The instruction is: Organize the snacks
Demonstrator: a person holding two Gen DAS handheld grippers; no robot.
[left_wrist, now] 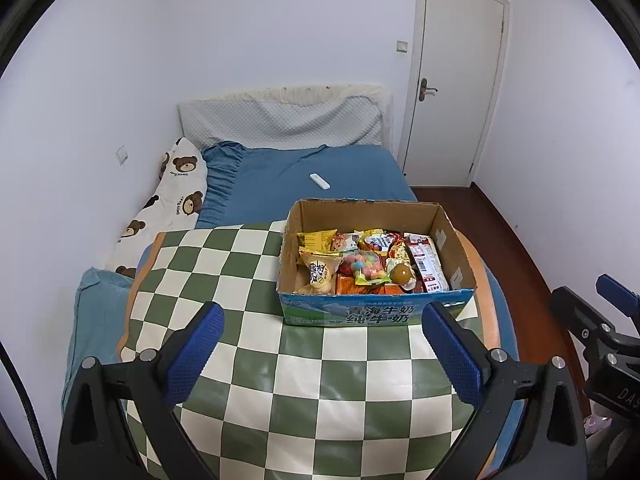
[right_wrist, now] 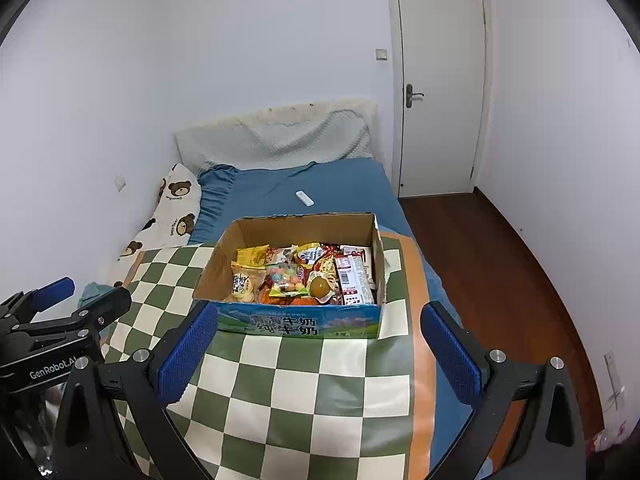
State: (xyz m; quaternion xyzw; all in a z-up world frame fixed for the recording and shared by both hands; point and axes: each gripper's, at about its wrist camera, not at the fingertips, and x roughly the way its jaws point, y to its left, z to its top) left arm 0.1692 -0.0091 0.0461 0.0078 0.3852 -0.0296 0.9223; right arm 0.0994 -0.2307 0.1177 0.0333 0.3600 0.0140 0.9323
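Note:
An open cardboard milk box (left_wrist: 372, 310) (right_wrist: 298, 324) stands on a green-and-white checkered cloth (left_wrist: 280, 380) (right_wrist: 304, 392) on the bed. It holds several snack packets, among them a yellow bag (left_wrist: 316, 240), a bag of coloured candies (left_wrist: 366, 266) (right_wrist: 286, 280) and a red-and-white pack (left_wrist: 428, 264) (right_wrist: 354, 278). My left gripper (left_wrist: 322, 356) is open and empty, hovering just in front of the box. My right gripper (right_wrist: 320, 360) is open and empty, also just in front of the box. Each gripper shows at the edge of the other's view.
A blue bedsheet (left_wrist: 320, 176) with a white remote (left_wrist: 319, 181) (right_wrist: 305, 198) lies behind the box. A bear-print pillow (left_wrist: 176, 192) lies along the left wall. A shut white door (left_wrist: 452, 88) and wooden floor (right_wrist: 492, 264) are at the right.

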